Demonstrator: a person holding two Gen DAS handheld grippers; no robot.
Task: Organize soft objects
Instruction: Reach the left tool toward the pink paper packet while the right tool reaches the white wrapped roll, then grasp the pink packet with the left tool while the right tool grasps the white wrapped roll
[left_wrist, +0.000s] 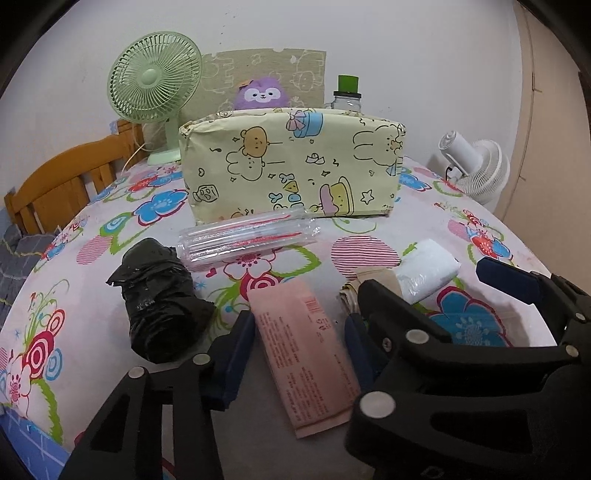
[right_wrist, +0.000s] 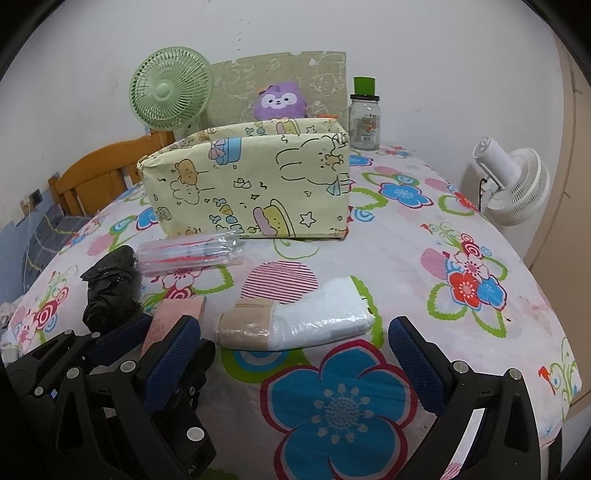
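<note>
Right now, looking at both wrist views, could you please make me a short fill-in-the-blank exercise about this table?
1. The pink paper packet lies between the fingers of the ___ gripper.
2. The purple plush toy sits ___ the yellow cartoon-print box.
3. The blades of the round green desk fan face the camera; the white fan faces ___.

Missing: left; behind; away

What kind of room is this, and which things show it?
Probably a bedroom at home. A wooden headboard stands beside the table with the flowered cloth, a purple plush toy sits behind the yellow cartoon-print box, and a green desk fan stands near the wall.
</note>
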